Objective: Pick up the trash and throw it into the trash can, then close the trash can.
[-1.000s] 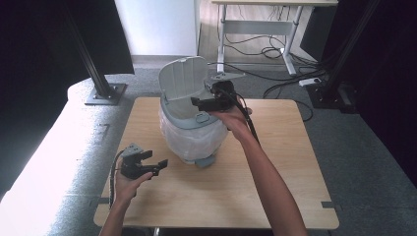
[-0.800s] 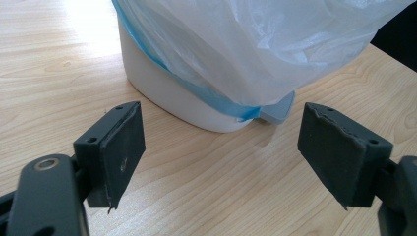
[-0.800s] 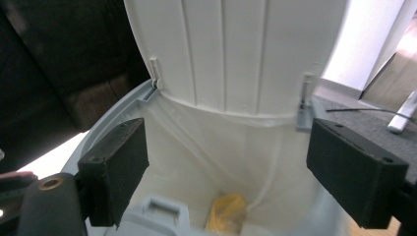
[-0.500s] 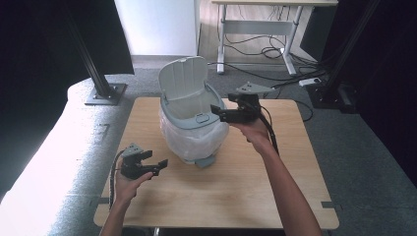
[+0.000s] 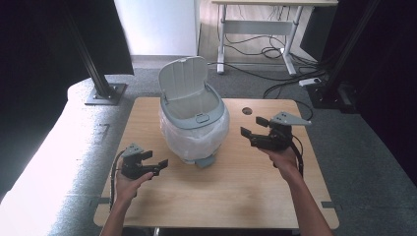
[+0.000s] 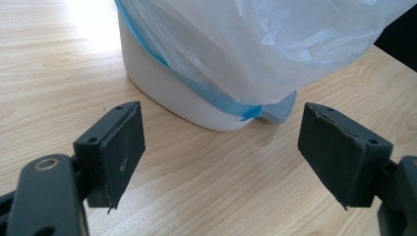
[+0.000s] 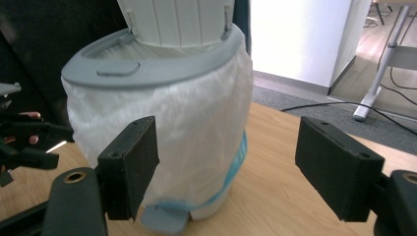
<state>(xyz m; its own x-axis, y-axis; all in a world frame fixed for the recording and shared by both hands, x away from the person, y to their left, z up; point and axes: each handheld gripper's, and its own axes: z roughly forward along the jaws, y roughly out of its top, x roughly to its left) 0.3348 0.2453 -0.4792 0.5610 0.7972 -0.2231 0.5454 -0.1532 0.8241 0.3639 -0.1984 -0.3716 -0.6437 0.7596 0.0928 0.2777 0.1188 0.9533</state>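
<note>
Since the earlier frames, the right gripper [image 5: 254,129] has withdrawn from the bin's rim to the right side of the table [image 5: 216,201] and now stands well apart from the bin [image 5: 194,125]. Its jaws have just been closing partway, yet they stand apart with nothing between them; in the right gripper view the bin sits beyond the pads [image 7: 133,164], not within them. The retreat appears deliberate: the lid [image 5: 183,78] stands upright and the liner bag [image 7: 187,142] is folded over the grey rim [image 7: 162,69], so work at the mouth looks finished.

The left gripper [image 5: 155,164] rests low near the table's left front, jaws wide and empty, aimed at the bin's base. It has not shifted. Its position suggests standby, or readiness to steady the bin.

The bin stands at the table's centre, toward the far edge, pedal [image 6: 280,108] facing the person.

Obscured: the bin's interior is not visible from the gripper views; the bag hides most of the white body [image 6: 162,93]. The bag's blue hem [image 6: 196,88] is partly cut off. Whether the bag seats evenly at the rear rim cannot be determined.
</note>
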